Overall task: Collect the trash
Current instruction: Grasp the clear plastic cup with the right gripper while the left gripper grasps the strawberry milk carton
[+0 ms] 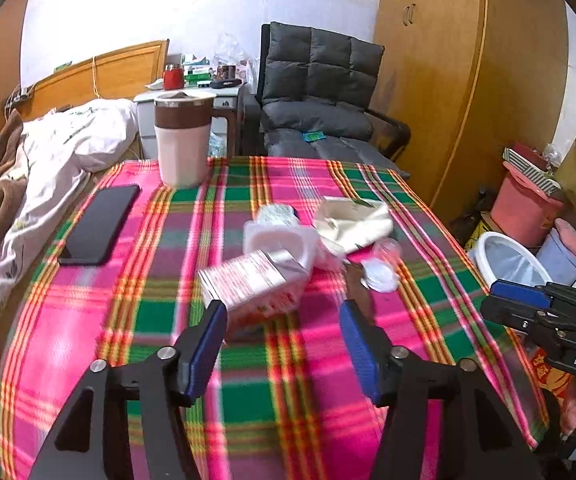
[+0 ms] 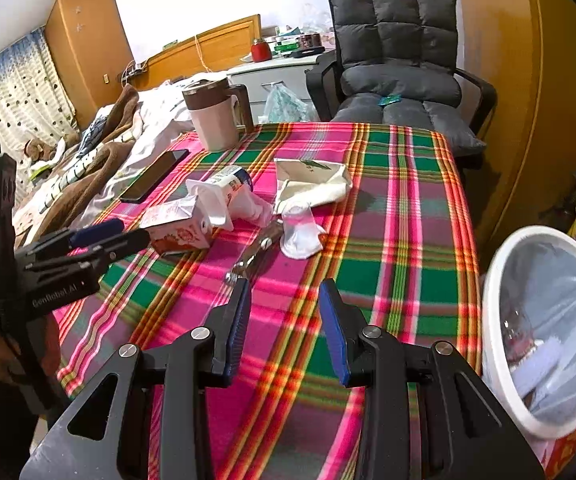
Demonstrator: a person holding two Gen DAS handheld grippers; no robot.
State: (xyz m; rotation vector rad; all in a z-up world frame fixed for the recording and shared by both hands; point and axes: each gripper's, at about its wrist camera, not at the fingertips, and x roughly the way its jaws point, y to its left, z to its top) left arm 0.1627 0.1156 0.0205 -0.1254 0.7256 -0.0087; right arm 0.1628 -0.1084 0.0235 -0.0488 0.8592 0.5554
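Left wrist view: the left gripper (image 1: 284, 334) hovers over the plaid tablecloth (image 1: 88, 320) with jaws spread wide and nothing between them. The milk carton (image 1: 254, 284) lies on its side at 12 o'clock, just ahead of the fingertips, touching a toppled yogurt cup (image 1: 278, 236). A crumpled paper bag (image 1: 353, 220) sits at 1 o'clock. The right gripper (image 2: 284, 308) is likewise released, above bare cloth. The white bin (image 2: 543, 328) stands off the table at 3 o'clock in the right wrist view.
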